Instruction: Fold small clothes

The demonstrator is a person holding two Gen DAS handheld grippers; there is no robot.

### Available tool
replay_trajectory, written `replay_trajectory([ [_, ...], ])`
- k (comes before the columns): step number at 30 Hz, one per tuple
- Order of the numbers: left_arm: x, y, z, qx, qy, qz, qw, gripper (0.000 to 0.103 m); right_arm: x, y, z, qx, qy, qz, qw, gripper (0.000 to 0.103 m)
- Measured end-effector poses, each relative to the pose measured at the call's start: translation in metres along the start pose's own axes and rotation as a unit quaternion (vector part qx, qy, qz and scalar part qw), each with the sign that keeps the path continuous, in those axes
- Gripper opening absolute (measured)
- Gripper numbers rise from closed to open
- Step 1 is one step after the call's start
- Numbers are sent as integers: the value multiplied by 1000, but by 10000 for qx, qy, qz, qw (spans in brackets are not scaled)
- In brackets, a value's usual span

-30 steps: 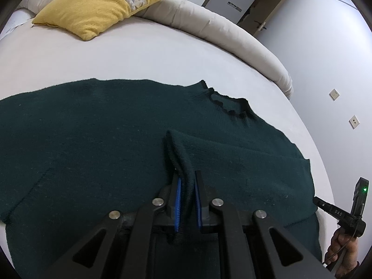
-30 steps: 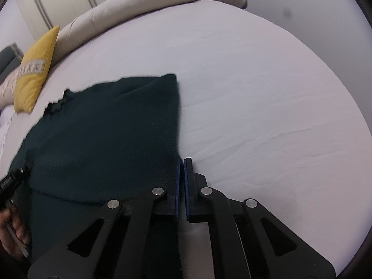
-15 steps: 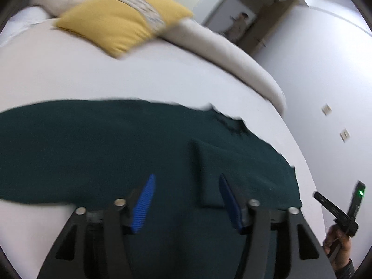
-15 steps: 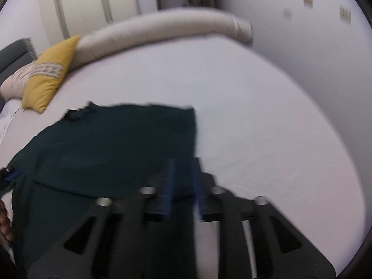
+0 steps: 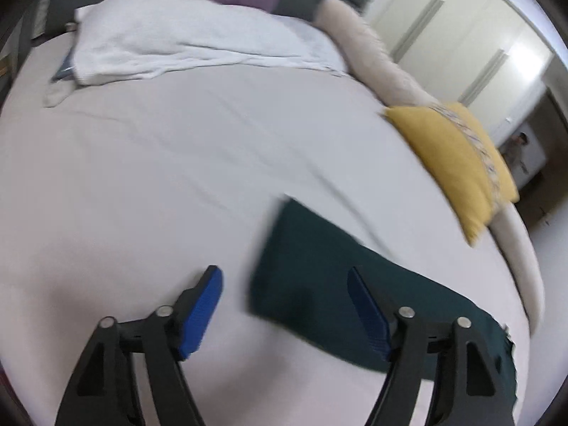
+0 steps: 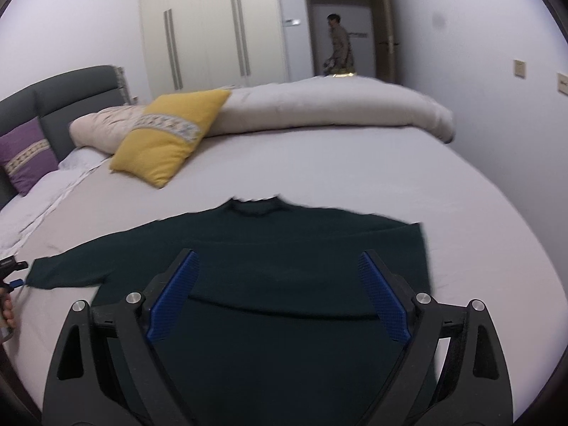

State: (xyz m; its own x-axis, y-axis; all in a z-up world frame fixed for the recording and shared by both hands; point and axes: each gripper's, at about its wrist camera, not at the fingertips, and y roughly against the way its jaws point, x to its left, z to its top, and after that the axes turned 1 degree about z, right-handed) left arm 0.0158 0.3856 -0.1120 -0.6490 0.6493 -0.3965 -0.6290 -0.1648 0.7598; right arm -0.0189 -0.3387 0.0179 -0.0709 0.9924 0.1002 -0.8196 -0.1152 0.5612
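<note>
Both my jaws are opening wide, gripping nothing. My right gripper (image 6: 278, 293) hangs above the dark green sweater (image 6: 284, 248), which lies flat on the bed (image 6: 355, 163) with one sleeve folded across its body. My left gripper (image 5: 284, 305) points at the outstretched sleeve (image 5: 305, 266), left of the yellow cushion (image 5: 454, 163).

The sweater (image 6: 284, 266) is dark green, lying on a pale grey-white sheet (image 6: 355, 177). One cushion (image 6: 170, 135) is mustard yellow with a patterned pale band; another (image 6: 25, 159) is purple with a similar band. The headboard (image 6: 64, 92) is dark grey, the wardrobe (image 6: 213, 25) cream.
</note>
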Motion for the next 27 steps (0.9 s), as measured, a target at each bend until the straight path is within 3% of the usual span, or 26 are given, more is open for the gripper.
replay_trajectory([
  [2,4,-11,2,167,88,-149,9997,76,15,-4,-4,228,-116,186,9995,91],
  [5,-11,-19,1,196,-214,-150,9995,75,35,-8,-10,383,-236,379,9983,91],
  [7,-11,-22,5,266,-191,-311,9990,58,39,-9,-13,429,-268,424,9978,91],
  [10,-24,-33,6,464,-370,-274,9979,36,41,-7,-20,468,-320,426,9975,91],
  [13,-37,-38,3,600,-592,-236,9962,20,28,-7,-24,511,-466,464,9965,91],
  [18,-54,-27,0,637,-600,-438,9952,14,0,4,-33,527,-694,439,9952,90],
  [22,-84,3,-6,511,-669,-891,9925,14,-19,10,-38,503,-913,426,9936,90],
  [27,-170,52,-35,457,-1339,-1764,9741,14,-41,12,-49,532,-1227,419,9901,90],
])
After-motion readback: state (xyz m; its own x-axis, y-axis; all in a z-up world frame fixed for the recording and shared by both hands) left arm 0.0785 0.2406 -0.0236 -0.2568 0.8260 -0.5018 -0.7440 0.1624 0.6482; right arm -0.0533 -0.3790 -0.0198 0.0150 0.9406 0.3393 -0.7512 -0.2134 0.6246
